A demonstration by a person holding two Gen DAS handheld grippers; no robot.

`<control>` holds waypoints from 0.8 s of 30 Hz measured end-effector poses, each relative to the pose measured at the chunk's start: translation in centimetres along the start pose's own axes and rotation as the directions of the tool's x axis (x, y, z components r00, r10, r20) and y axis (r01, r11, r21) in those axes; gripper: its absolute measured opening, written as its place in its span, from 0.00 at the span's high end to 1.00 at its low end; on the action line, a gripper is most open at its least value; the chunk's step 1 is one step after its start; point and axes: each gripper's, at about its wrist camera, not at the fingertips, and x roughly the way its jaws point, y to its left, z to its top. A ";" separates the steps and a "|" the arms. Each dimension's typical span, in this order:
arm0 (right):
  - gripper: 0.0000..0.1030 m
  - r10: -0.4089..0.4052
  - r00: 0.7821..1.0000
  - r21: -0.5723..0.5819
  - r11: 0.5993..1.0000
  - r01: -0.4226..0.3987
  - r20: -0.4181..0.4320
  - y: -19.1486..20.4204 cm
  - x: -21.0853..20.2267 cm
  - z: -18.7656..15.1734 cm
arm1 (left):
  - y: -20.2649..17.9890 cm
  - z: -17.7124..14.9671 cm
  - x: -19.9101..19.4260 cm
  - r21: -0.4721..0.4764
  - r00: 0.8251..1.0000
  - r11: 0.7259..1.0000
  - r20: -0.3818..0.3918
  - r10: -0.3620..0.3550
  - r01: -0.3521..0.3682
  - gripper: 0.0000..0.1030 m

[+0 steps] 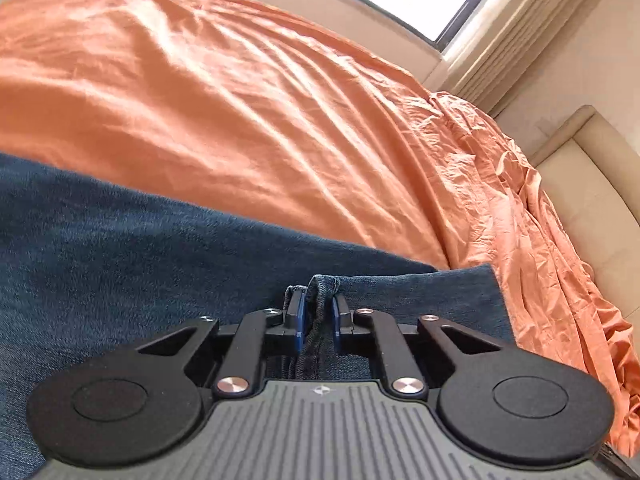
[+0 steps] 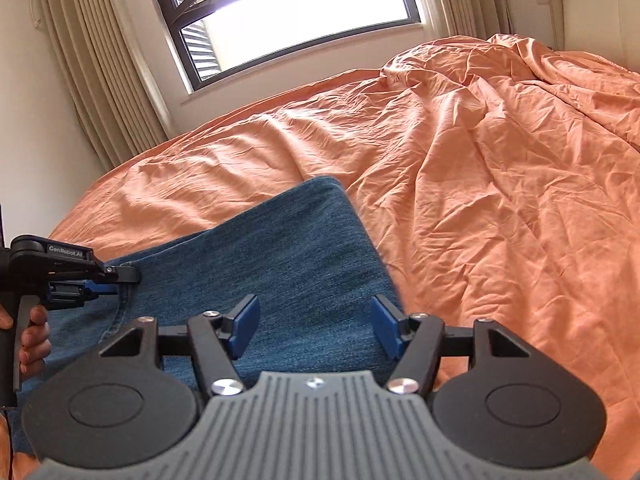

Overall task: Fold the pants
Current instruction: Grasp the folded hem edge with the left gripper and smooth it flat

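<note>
Pants cut off by lower frame edge; hand cropped at left edge.

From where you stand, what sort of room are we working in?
Most likely a bedroom: the jeans lie on a bed covered by a rumpled orange sheet, with a curtained window behind it and a padded headboard at one end.

Left tool clamped; right tool spread wide.
</note>
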 end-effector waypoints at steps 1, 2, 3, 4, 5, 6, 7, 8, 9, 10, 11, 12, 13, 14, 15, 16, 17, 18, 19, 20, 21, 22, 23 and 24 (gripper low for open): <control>0.44 -0.001 1.000 0.000 1.000 0.001 0.001 -0.1 -0.2 0.2 | -0.6 0.2 -0.7 0.031 1.000 1.000 0.020 -0.002 0.002 0.89; 0.45 0.002 1.000 -0.005 1.000 -0.002 0.001 -0.2 -0.3 0.4 | -1.2 0.6 -1.3 0.053 0.999 0.999 0.039 -0.004 0.002 0.90; 0.46 0.009 1.000 -0.009 1.000 -0.009 0.000 -0.2 -0.4 0.8 | -1.5 1.0 -1.9 0.066 0.999 0.998 0.054 -0.005 0.002 0.90; 0.53 0.016 1.000 -0.015 1.000 -0.016 -0.004 -0.2 -0.4 1.2 | -1.6 1.5 -2.2 0.077 0.998 0.997 0.060 -0.002 -0.003 0.91; 0.60 0.022 1.000 -0.026 0.999 -0.022 -0.010 -0.2 -0.3 1.6 | -1.5 1.9 -2.2 0.086 0.998 0.996 0.055 0.008 -0.013 0.91; 0.64 0.024 1.000 -0.041 0.999 -0.025 -0.015 -0.2 0.0 2.1 | -1.4 2.1 -1.9 0.093 0.999 0.995 0.038 0.022 -0.025 0.91; 0.72 0.021 1.000 -0.059 0.998 -0.022 -0.016 -0.1 0.3 2.6 | -1.3 2.3 -1.2 0.103 0.999 0.994 0.011 0.042 -0.043 0.91; 0.78 0.016 1.000 -0.076 0.997 -0.017 -0.020 0.0 0.8 3.2 | -1.2 2.1 -0.5 0.119 0.998 0.991 -0.015 0.066 -0.064 0.91; 0.81 0.010 1.000 -0.089 0.996 -0.013 -0.028 0.1 1.5 3.8 | -1.1 1.8 0.1 0.137 0.996 0.987 -0.028 0.090 -0.085 0.91; 0.86 0.003 0.999 -0.096 0.995 -0.007 -0.035 0.1 2.2 4.5 | -1.0 1.5 0.7 0.153 0.993 0.983 -0.037 0.109 -0.102 0.91; 0.89 -0.001 0.999 -0.092 0.996 -0.004 -0.047 0.0 3.0 5.2 | -0.8 1.2 1.3 0.156 0.991 0.981 -0.045 0.124 -0.115 0.91; 0.90 -0.004 0.998 -0.090 0.996 -0.002 -0.056 -0.1 3.9 5.9 | -0.5 0.9 1.8 0.147 0.990 0.982 -0.050 0.129 -0.121 0.91; 0.91 -0.003 0.998 -0.094 0.996 -0.004 -0.068 -0.1 5.0 6.7 | -0.3 0.8 2.2 0.140 0.990 0.982 -0.052 0.131 -0.123 0.90; 0.93 -0.003 0.997 -0.100 0.995 -0.005 -0.076 -0.1 6.1 7.5 | -0.1 0.7 2.5 0.135 0.990 0.983 -0.053 0.132 -0.124 0.90; 0.95 -0.002 0.997 -0.105 0.994 -0.006 -0.079 -0.1 7.1 8.2 | 0.2 0.6 2.6 0.128 0.990 0.984 -0.058 0.130 -0.122 0.90; 0.96 0.005 0.996 -0.105 0.994 -0.015 -0.089 0.0 8.1 8.8 | 0.3 0.6 2.7 0.125 0.990 0.985 -0.061 0.126 -0.117 0.90; 0.96 0.016 0.995 -0.098 0.995 -0.026 -0.102 0.1 9.2 9.4 | 0.4 0.6 2.8 0.126 0.991 0.986 -0.061 0.119 -0.111 0.90; 0.96 0.017 0.994 -0.091 0.995 -0.027 -0.108 0.2 10.2 10.0 | 0.6 0.6 2.8 0.126 0.992 0.987 -0.064 0.111 -0.102 0.90; 0.96 0.019 0.992 -0.096 0.995 -0.031 -0.127 0.4 11.5 10.4 | 0.7 0.7 2.7 0.127 0.993 0.988 -0.067 0.100 -0.091 0.89; 0.96 0.011 0.990 -0.103 0.994 -0.025 -0.138 0.6 12.4 10.5 | 0.9 0.7 2.6 0.124 0.994 0.989 -0.073 0.087 -0.077 0.88; 0.96 -0.005 0.989 -0.108 0.994 -0.011 -0.147 0.8 13.3 10.6 | 1.2 0.8 2.5 0.113 0.994 0.992 -0.078 0.073 -0.064 0.85; 0.96 -0.029 0.985 -0.120 0.993 0.008 -0.173 0.8 14.5 10.5 | 1.4 0.9 2.3 0.099 0.995 0.994 -0.083 0.060 -0.052 0.83; 0.98 -0.057 0.979 -0.131 0.991 0.032 -0.197 0.7 15.3 10.3 | 1.7 1.0 2.2 0.086 0.995 0.996 -0.087 0.045 -0.037 0.80; 0.99 -0.093 0.970 -0.142 0.988 0.062 -0.224 0.4 16.2 10.0 | 1.8 1.1 2.0 0.075 0.995 0.997 -0.091 0.034 -0.027 0.72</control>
